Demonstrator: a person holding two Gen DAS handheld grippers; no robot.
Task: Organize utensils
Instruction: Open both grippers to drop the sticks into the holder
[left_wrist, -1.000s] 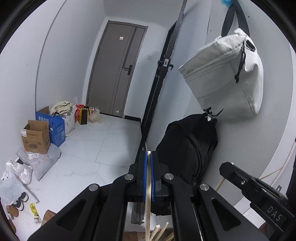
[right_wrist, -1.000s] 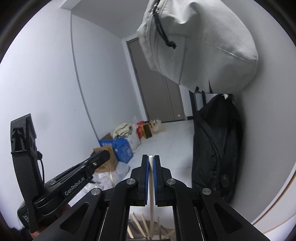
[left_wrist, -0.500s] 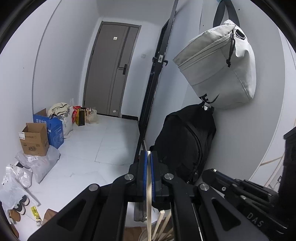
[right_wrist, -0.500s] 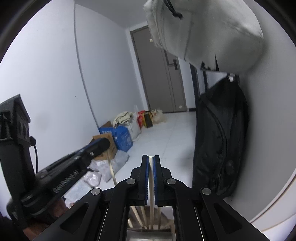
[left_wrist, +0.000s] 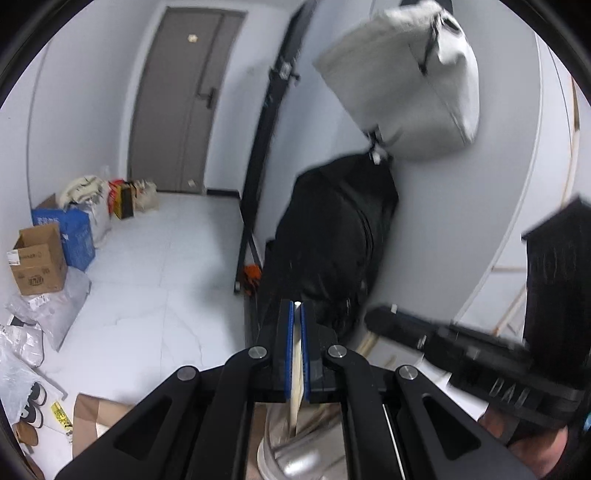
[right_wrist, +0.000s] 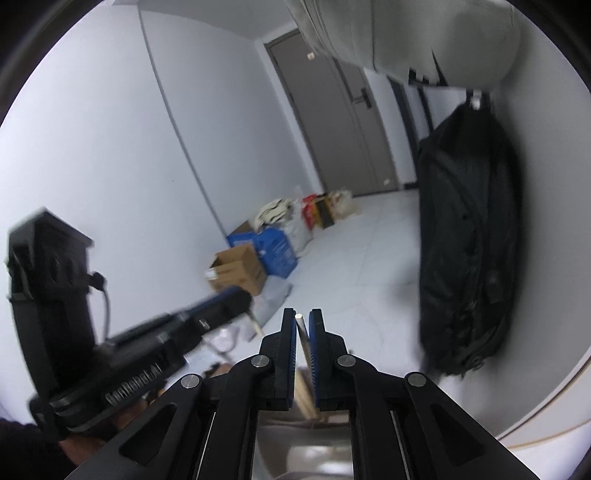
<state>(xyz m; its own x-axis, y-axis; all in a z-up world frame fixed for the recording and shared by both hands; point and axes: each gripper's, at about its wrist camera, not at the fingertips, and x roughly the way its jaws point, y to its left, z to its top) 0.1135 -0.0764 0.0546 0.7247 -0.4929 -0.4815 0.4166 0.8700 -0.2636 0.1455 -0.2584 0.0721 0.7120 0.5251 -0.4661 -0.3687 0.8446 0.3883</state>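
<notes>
Now both grippers sit over a shiny metal utensil cup. Over on the left gripper, the blue-padded jaws are pinched tight on a pale wooden chopstick, whose lower end dips into the cup's mouth. On the right gripper, the jaws stand slightly parted around a second light chopstick; it leans between the pads, and whether they grip it I can't tell. More wooden sticks stand in the cup below. Behind, a black backpack leans on the white wall under a hanging grey bag.
</notes>
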